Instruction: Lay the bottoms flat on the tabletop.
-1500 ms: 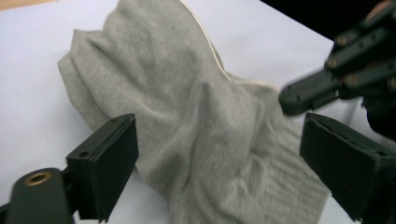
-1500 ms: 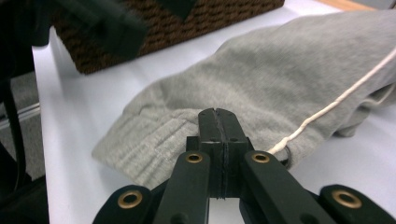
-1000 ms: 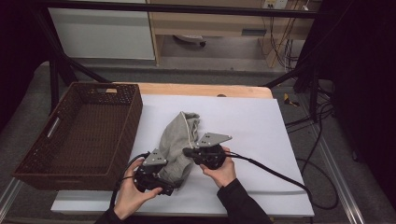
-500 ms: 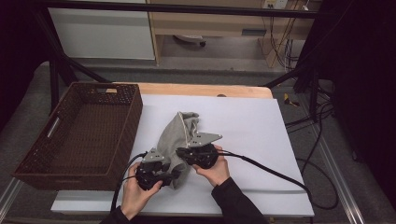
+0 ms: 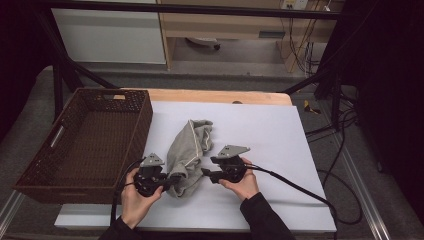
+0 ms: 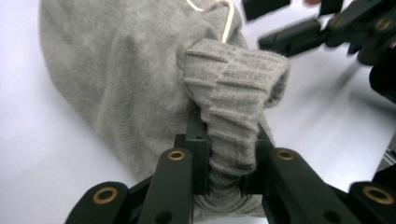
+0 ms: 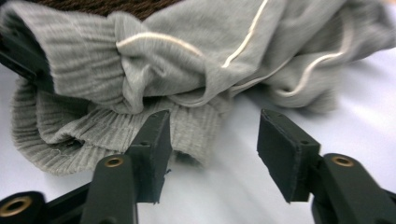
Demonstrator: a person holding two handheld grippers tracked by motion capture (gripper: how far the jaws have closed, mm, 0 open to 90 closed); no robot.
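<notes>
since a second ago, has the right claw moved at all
Yes. The right claw has backed off the grey garment, drifting rightward, away from the wicker basket, and now sits open beside it.

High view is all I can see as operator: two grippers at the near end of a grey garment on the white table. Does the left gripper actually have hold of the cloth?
Observer: Yes. In the left gripper view the left gripper is shut on the ribbed cuff of the grey garment, bunched between its jaws.
Operator: And the right one?
Observer: The right gripper stands open; one jaw is at the ribbed hem, with nothing between the two.
Operator: Any markings on the fabric?
Observer: Thin pale piping runs along the seams.
Operator: What is behind the garment from the right gripper?
Observer: The brown wicker basket, at the top edge.
</notes>
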